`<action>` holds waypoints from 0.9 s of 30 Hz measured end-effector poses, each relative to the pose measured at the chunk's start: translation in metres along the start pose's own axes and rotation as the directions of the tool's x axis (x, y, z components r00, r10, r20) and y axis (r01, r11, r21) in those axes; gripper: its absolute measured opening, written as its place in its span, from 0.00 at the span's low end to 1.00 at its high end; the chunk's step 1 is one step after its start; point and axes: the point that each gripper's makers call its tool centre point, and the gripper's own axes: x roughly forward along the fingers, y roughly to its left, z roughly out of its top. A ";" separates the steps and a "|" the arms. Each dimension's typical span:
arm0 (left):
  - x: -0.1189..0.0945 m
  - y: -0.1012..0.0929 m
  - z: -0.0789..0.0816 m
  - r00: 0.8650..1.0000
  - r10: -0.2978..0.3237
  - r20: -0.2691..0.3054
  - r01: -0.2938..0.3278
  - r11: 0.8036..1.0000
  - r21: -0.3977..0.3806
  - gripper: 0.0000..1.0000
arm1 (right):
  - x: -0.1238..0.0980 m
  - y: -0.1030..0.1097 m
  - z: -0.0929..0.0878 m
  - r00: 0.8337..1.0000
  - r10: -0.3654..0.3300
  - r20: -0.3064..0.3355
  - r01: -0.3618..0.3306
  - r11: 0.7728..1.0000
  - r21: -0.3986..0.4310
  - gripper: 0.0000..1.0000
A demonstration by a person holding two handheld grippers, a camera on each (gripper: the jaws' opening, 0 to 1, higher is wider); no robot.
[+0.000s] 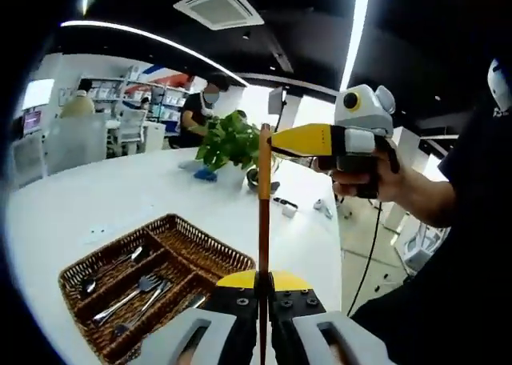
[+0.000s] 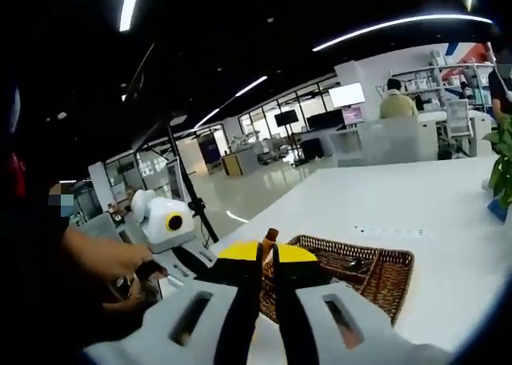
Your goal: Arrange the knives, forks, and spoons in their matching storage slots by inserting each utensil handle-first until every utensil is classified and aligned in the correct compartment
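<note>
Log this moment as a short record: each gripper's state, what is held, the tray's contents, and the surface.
left gripper: shut on the wooden handle, which rises upright from its jaws
right gripper: closed on the top end of the same wooden handle
held utensil type: cannot tell, working end hidden
wicker tray: on the white table, divided into compartments
tray contents: spoon in the far slot, two forks in the next
background: potted plant on table
</note>
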 end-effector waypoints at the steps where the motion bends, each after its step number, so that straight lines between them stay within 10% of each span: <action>1: -0.001 -0.001 -0.002 1.000 -0.006 -0.022 0.006 1.000 0.011 0.02 | 0.000 0.002 -0.002 1.000 0.021 -0.012 -0.021 1.000 0.003 0.03; 7: -0.012 0.001 -0.016 0.982 -0.020 -0.187 0.038 0.995 0.091 0.02 | -0.006 0.004 -0.024 0.986 0.073 -0.150 -0.089 0.990 -0.108 0.00; 18: -0.024 -0.005 -0.021 0.965 -0.038 -0.259 0.081 0.984 0.158 0.02 | -0.018 0.026 -0.024 0.945 0.233 -0.229 -0.276 0.944 -0.180 0.10; 25: -0.038 -0.022 -0.045 0.888 -0.037 -0.459 0.195 0.933 0.302 0.02 | -0.014 0.045 -0.033 0.903 0.310 -0.296 -0.368 0.915 -0.167 0.12; 27: -0.036 -0.025 -0.043 0.891 -0.044 -0.451 0.198 0.933 0.301 0.02 | -0.012 0.046 -0.041 0.891 0.309 -0.331 -0.372 0.917 -0.144 0.05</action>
